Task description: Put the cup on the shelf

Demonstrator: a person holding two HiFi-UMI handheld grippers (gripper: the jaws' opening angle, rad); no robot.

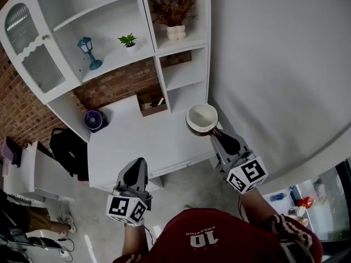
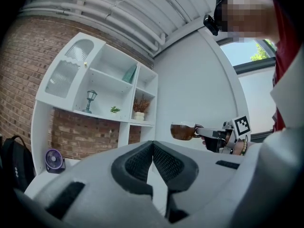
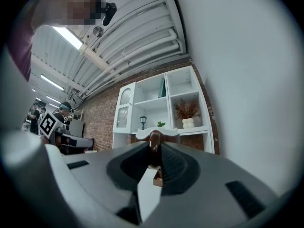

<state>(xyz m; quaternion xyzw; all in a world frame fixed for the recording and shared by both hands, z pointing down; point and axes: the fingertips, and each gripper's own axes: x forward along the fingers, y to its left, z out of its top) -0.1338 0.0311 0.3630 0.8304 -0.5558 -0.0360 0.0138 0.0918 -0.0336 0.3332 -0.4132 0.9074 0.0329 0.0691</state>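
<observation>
Over the right end of the white desk (image 1: 137, 141), cup (image 1: 202, 118): brown outside, pale inside, carried upright in the air. It stands clear of the desk top and is on no shelf.
Right gripper (image 1: 215, 133): its jaws are pinched on the cup's handle, as seen in the right gripper view. The bowl of the cup projects beyond the fingertips, and the gripper is pointed toward the shelf unit.
Left gripper (image 1: 135, 169): its jaws are pressed together with nothing between them. It is held level beside the right gripper, well apart from the cup.
Shelf unit (image 1: 156, 64): white, set against a brick wall (image 1: 115, 84), with open compartments and a glazed door at its left.
Upper left compartment: a teal lantern (image 1: 88, 51) and a small potted plant (image 1: 128, 40) are set apart on one board.
Upper right compartment: a pale vase of dried sprigs (image 1: 175, 32) is placed alone.
Desk top: a purple fan (image 1: 94, 119) is seen at the left rear, and a wooden box (image 1: 152, 104) against the unit.
Floor, left of the desk: a black backpack (image 1: 68, 149) is propped there.
</observation>
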